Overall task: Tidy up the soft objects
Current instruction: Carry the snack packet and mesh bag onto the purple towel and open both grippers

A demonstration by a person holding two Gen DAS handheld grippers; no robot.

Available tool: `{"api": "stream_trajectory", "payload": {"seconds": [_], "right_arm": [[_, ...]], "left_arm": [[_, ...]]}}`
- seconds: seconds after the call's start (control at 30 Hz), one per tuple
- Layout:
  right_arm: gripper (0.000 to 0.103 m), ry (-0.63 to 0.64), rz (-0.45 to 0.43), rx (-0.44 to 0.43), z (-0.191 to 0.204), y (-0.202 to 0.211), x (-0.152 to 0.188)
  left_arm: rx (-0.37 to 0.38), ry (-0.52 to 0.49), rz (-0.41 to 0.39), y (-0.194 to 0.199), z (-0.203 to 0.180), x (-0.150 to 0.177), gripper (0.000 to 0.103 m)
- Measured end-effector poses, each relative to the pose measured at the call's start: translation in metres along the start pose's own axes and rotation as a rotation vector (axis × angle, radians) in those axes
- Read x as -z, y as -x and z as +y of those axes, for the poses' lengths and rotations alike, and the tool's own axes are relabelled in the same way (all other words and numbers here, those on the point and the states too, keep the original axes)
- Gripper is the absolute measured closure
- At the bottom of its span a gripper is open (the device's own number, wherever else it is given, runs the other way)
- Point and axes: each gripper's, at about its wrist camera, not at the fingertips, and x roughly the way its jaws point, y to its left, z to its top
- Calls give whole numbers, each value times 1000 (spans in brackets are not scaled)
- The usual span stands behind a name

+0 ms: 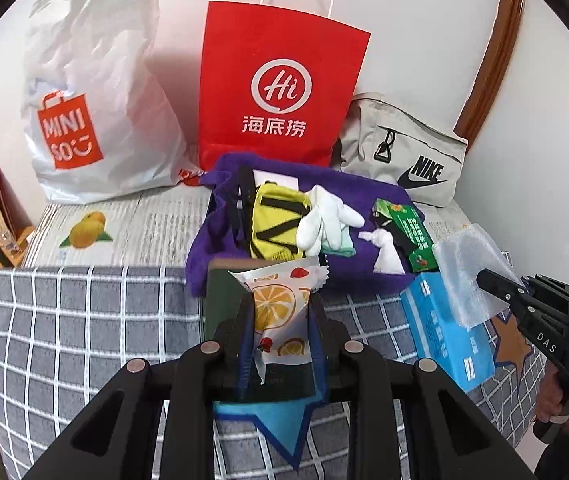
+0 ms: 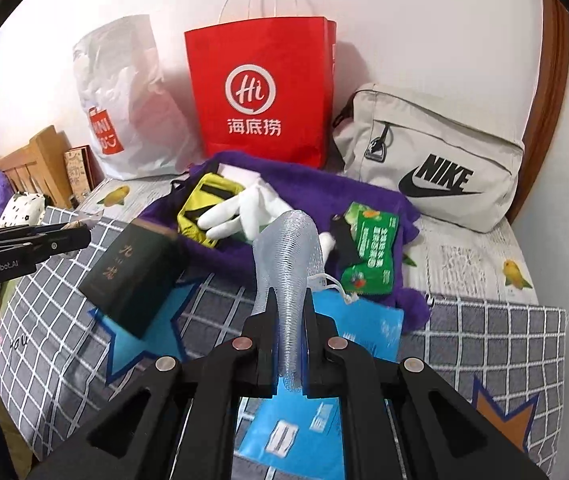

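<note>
My left gripper (image 1: 280, 300) is shut on a white snack packet (image 1: 280, 304) printed with lemon slices, held above the checked bedding. My right gripper (image 2: 288, 300) is shut on a clear bubble-wrap piece (image 2: 290, 248); it also shows at the right of the left wrist view (image 1: 468, 276). A purple fuzzy cloth (image 1: 220, 236) (image 2: 368, 188) lies ahead, carrying a yellow pouch (image 1: 276, 220) (image 2: 208, 204), a white glove (image 1: 326, 216) (image 2: 244, 208) and a green snack packet (image 1: 410, 236) (image 2: 370, 248).
A red paper bag (image 1: 280, 92) (image 2: 264, 88), a white Miniso bag (image 1: 84, 92) (image 2: 124, 100) and a beige Nike bag (image 1: 408, 152) (image 2: 432, 156) stand against the wall. A dark green box (image 2: 132, 276) and a blue tissue pack (image 1: 444, 332) (image 2: 308, 420) lie on the checked blanket (image 1: 84, 320).
</note>
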Motion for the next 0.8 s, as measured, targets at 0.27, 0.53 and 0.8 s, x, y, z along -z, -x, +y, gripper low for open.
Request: {"api": "stream_trajectory", "payload": {"seconds": [0.27,0.53,0.8], "right_arm": [[95,-1,-2,11,-9,-15,-20],[95,-11,-9,17,-20,-32,-37],[95,-36,4,20,-31,-53,-49]], "left_arm": [[5,-24,6,-17,-5,-23,79],[3,-46,12,-34,-10,-44,79],[0,-32,29,-54,-5,-59,79]]}}
